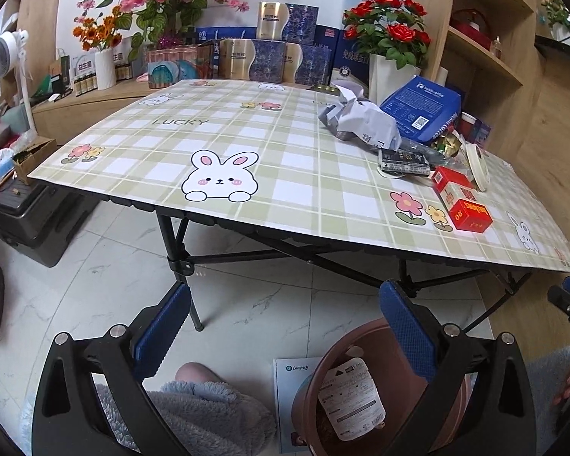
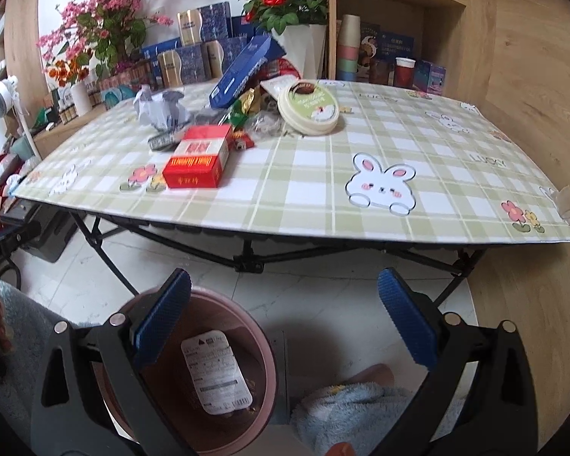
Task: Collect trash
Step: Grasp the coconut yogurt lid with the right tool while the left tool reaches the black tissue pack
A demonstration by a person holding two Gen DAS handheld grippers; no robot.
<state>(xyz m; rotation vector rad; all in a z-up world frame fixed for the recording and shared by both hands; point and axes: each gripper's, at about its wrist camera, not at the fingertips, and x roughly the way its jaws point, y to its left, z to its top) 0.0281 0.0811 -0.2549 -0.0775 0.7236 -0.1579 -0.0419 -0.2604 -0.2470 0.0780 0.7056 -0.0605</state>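
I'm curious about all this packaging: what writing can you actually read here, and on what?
"LUCKY": tablecloth.
"Longrich": leaflet on the floor.
"20": red carton.
"益生菌": white box by the vase.
Blue coffee bag, label in the bin, round tin: too small or blurred.

Trash pile (image 2: 239, 114) on table (image 2: 361, 205); bin (image 2: 262, 345) on floor before it.

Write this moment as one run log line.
left hand-held gripper: open, empty | right hand-held gripper: open, empty | bin: holds labelled packet | red box: on table
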